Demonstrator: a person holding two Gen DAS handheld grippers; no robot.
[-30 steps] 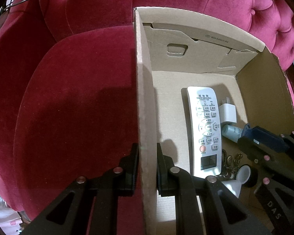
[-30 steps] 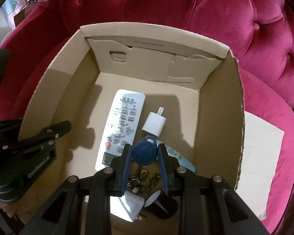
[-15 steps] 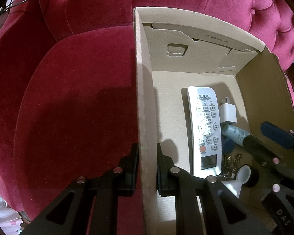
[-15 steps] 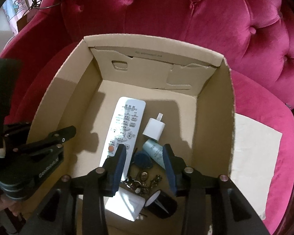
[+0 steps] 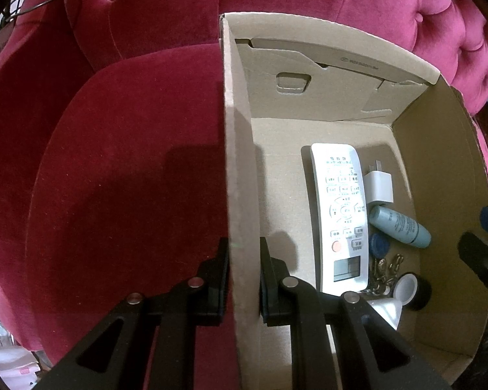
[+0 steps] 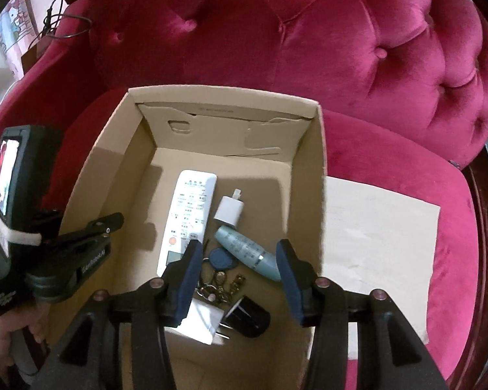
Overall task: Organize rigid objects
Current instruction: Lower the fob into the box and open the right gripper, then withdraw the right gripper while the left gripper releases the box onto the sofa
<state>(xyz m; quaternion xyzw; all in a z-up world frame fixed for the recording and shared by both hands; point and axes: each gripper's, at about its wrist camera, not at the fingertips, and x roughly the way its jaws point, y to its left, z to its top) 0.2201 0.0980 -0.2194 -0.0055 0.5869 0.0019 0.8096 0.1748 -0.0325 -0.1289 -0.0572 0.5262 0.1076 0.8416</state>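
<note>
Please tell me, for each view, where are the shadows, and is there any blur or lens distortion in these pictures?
Left wrist view: sharp; the cardboard box wall bulges from fisheye distortion; a dark shadow lies on the red cushion. Right wrist view: slightly soft, the remote control buttons smear; the box floor is partly shadowed; black corners frame both pictures.

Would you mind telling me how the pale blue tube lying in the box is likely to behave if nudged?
The pale blue tube looks round and lies on its side, so it would probably roll. It appears small, likely light. The white charger beside it may stop it.
</note>
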